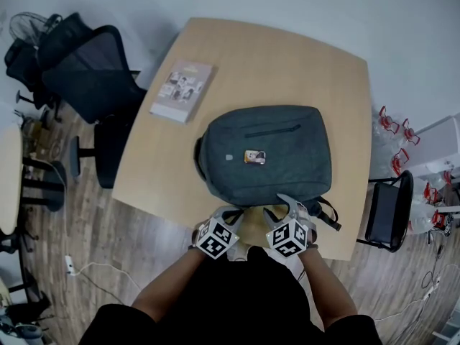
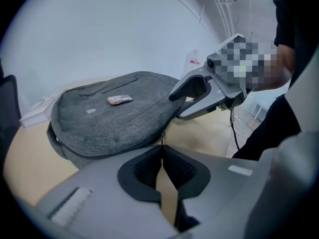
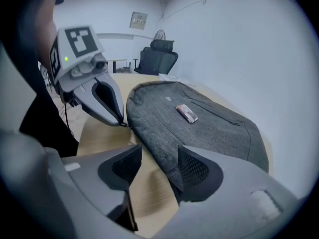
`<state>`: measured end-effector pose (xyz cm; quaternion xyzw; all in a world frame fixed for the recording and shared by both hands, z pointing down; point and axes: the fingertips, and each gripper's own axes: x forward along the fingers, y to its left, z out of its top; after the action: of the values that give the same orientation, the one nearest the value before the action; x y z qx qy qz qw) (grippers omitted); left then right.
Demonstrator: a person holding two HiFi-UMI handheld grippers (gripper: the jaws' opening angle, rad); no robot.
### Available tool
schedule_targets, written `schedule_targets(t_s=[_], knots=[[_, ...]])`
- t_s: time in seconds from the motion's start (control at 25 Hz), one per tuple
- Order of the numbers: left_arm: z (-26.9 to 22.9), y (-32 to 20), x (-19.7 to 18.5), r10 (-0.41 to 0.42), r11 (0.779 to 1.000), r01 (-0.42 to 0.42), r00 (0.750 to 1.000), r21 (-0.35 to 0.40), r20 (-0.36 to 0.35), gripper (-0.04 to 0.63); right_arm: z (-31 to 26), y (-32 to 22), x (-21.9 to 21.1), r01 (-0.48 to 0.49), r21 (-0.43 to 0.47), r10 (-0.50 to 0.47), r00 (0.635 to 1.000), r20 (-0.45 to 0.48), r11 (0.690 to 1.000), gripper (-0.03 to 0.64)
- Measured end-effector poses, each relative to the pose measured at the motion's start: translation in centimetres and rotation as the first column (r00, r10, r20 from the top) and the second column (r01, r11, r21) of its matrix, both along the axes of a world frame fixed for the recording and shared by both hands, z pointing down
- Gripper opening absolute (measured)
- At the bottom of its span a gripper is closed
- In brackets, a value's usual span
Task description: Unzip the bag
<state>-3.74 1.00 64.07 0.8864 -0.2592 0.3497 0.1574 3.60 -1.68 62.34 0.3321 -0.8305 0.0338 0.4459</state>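
A grey backpack [image 1: 266, 153] lies flat on the wooden table [image 1: 287, 63], with a small label [image 1: 254, 157] on its front. Both grippers sit at its near edge. My left gripper [image 1: 236, 214] is shut, its tips [image 2: 162, 146] pinching a thin zipper pull at the bag's rim; the right gripper view shows this too, where the left gripper [image 3: 121, 122] meets the bag [image 3: 199, 123]. My right gripper [image 1: 289, 204] is open. The bag's near edge lies between its jaws [image 3: 159, 153], close to the right pad [image 3: 194, 171], with a wide gap to the left one.
A book [image 1: 182, 90] lies on the table's far left part. A black office chair [image 1: 86, 70] stands to the left, and another chair [image 1: 388, 207] stands at the right by the table's corner. Cables run over the wooden floor [image 1: 93, 268].
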Motion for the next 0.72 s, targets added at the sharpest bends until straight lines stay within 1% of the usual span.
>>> schedule_targets(t_s=[0.04, 0.12, 0.24, 0.28, 0.36, 0.52, 0.56, 0.72], knots=[[-0.3, 0.1, -0.4, -0.003, 1.0, 0.003, 1.0, 0.006, -0.001, 0.031, -0.8, 0.2, -0.1, -0.019, -0.014, 0.02, 0.998, 0.059, 1.0, 0.23], [-1.3, 0.1, -1.1, -0.016, 1.0, 0.016, 1.0, 0.019, -0.016, 0.031, -2.6, 0.3, -0.2, -0.073, -0.038, 0.079, 0.982, 0.174, 0.997, 0.232], [-3.3, -0.5, -2.1, -0.06, 0.997, 0.063, 0.996, 0.048, -0.068, 0.02, -4.8, -0.4, -0.4, -0.138, -0.041, 0.144, 0.94, 0.31, 0.99, 0.228], [-4.1, -1.0, -2.3, -0.077, 0.995, 0.082, 0.993, 0.062, -0.086, 0.02, -5.6, -0.7, -0.5, -0.153, -0.029, 0.153, 0.926, 0.345, 0.988, 0.208], [-5.9, -2.3, -2.8, -0.106, 0.987, 0.119, 0.988, 0.106, -0.115, 0.02, -7.3, -1.6, -0.7, -0.18, 0.009, 0.161, 0.903, 0.398, 0.984, 0.157], [-10.0, -5.9, -3.1, -0.147, 0.961, 0.184, 0.972, 0.206, -0.182, 0.02, -10.9, -3.7, -0.3, -0.254, 0.087, 0.184, 0.859, 0.478, 0.963, 0.019], [-11.0, -6.7, -3.1, -0.154, 0.954, 0.198, 0.967, 0.223, -0.201, 0.02, -11.8, -4.1, -0.1, -0.27, 0.107, 0.185, 0.851, 0.491, 0.957, 0.003], [-14.5, -9.3, -3.0, -0.172, 0.938, 0.247, 0.942, 0.245, -0.29, 0.02, -15.6, -5.6, -0.1, -0.305, 0.18, 0.166, 0.827, 0.538, 0.935, 0.003]])
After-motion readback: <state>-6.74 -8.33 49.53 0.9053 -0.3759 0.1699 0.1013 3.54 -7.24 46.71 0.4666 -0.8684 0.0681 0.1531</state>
